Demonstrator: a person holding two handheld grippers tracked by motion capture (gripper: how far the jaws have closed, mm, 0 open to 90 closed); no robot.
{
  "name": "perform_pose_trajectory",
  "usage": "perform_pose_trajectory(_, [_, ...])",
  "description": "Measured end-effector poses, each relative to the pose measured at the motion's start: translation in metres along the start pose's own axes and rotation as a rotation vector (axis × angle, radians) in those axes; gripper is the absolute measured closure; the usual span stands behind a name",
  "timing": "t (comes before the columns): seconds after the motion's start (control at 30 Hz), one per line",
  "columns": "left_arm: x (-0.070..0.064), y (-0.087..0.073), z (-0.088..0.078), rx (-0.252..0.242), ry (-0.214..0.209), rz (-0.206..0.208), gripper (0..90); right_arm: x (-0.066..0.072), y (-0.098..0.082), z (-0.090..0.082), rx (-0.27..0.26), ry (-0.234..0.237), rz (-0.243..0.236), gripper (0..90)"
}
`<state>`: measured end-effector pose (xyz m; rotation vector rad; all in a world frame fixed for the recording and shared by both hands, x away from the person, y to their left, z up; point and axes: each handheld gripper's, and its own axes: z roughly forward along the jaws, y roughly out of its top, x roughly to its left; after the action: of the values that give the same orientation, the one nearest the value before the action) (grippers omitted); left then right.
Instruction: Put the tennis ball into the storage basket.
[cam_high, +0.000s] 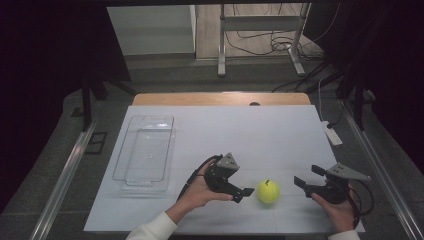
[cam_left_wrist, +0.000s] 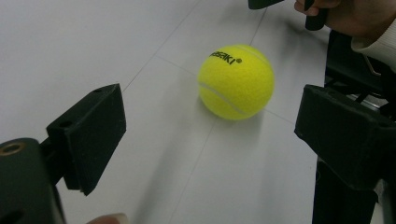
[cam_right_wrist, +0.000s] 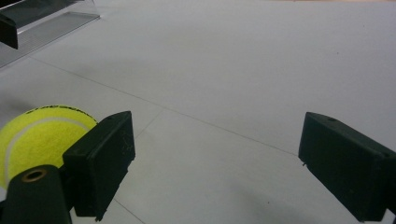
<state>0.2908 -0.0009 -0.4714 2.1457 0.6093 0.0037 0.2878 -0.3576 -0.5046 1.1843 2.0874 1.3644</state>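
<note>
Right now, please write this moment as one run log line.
left hand-held gripper: open, beside tennis ball | right hand-held gripper: open | ball: on table, not held

Both hands hold tongs low and level: the left tongs (cam_high: 246, 194) and the right tongs (cam_high: 302, 180) point at each other, jaws wide apart.

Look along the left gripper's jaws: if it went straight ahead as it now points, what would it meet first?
Most likely the tennis ball, which lies on the table just ahead of the left gripper, between its open jaws' lines, slightly right of centre. Nothing lies between them.
</note>
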Motion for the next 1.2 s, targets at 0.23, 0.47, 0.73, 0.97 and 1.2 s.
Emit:
perform_pose_trajectory(0.23, [-0.003,0.008,0.007,0.016,-0.019,0.012,9.5,0.001,0.0,0.0,0.006,0.002,-0.003,11.0])
perform_pose_trajectory(0.47, [-0.008,0.015,0.018,0.051,-0.046,0.025,8.7,0.001,-0.001,-0.001,0.003,-0.001,-0.001,11.0])
perform_pose_trajectory(0.73, [-0.012,0.024,0.026,0.074,-0.05,0.034,7.8,0.001,-0.001,0.0,0.004,0.003,0.0,11.0])
perform_pose_trajectory(0.97, [-0.013,0.03,0.036,0.109,-0.047,0.05,6.2,0.001,-0.001,0.0,0.004,0.004,0.001,11.0])
perform_pose_trajectory(1.2, [-0.017,0.036,0.049,0.146,-0.045,0.053,4.2,0.001,-0.001,0.0,0.005,0.002,-0.002,11.0])
